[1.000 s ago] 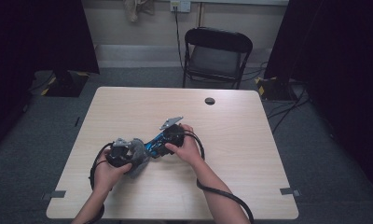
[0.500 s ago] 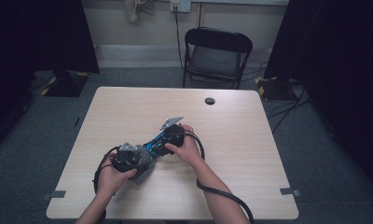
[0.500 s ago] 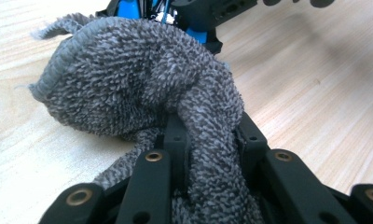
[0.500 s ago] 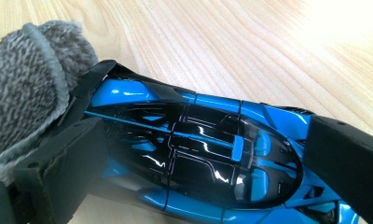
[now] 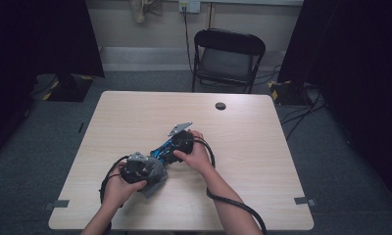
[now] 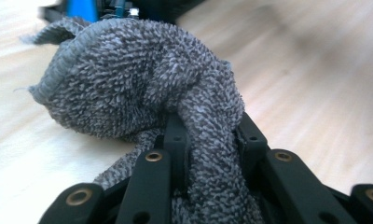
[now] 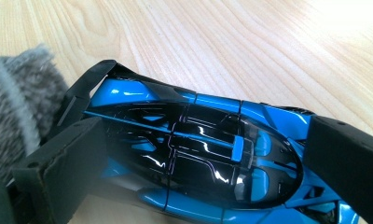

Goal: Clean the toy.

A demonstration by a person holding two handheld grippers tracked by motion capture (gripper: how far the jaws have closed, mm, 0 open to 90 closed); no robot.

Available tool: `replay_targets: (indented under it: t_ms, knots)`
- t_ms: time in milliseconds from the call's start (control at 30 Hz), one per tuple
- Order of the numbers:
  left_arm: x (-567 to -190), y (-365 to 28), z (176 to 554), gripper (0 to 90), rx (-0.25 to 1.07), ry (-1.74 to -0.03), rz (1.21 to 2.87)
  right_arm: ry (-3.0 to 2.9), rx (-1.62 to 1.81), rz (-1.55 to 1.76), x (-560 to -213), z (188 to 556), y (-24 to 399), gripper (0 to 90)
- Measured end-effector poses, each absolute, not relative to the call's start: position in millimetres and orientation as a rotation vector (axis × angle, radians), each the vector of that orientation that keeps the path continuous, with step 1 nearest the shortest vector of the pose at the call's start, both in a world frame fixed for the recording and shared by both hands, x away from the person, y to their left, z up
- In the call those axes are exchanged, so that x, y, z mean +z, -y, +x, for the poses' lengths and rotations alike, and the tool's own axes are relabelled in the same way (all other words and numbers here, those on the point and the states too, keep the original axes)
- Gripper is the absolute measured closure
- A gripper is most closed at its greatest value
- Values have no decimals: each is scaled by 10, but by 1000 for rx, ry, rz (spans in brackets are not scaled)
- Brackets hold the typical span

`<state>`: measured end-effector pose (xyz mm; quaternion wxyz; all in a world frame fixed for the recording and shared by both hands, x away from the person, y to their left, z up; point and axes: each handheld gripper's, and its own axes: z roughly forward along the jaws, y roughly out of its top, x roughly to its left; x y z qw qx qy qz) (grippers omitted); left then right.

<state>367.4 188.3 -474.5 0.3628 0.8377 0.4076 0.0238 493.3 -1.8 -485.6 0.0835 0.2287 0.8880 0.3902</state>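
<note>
A grey terry cloth (image 6: pixel 142 88) is pinched between the jaws of the left gripper (image 5: pixel 141 168): a twisted fold runs down between the two black jaws, and the rest bulges out just beyond their tips and rests on the worktop (image 6: pixel 315 70). The cloth is judged to be soft, light and limp; it will sag and bunch wherever it is not held, so a gathered fold is the surest place to grip it, as is done here.

Just beyond the cloth, a blue and black toy car (image 7: pixel 198 158) is held across its body between the jaws of the right gripper (image 5: pixel 177 145), one jaw at each flank. The car's tail end lies beside the cloth, at the left jaw in the right gripper view. The car is judged to be stiff, light and glossy, hence slippery; its thin black wing looks fragile, so the sides of the body are the better place to hold it.

No container is seen on the worktop. Farther off, a folding chair (image 5: pixel 228 56) stands behind it.
</note>
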Motion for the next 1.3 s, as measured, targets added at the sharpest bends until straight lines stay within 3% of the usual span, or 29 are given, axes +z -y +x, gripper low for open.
replay_targets:
  t_ms: [233,633,867,1000,1300]
  knots:
    - [-4727,-1744,3628,714,8,-957,2182,-2647,1168,681,-4859,4932,22,0]
    - [-4556,-1949,3640,709,104,-957,2147,-2652,1162,684,-4854,4933,16,0]
    - [-4452,-2244,3686,715,109,-1057,2075,-2645,1170,687,-4859,4928,19,0]
    - [-4408,-2425,3737,726,186,-1117,2057,-2645,1171,690,-4860,4926,21,0]
    - [-4594,-2589,3944,733,265,-1275,1989,-2645,1167,683,-4859,4930,20,0]
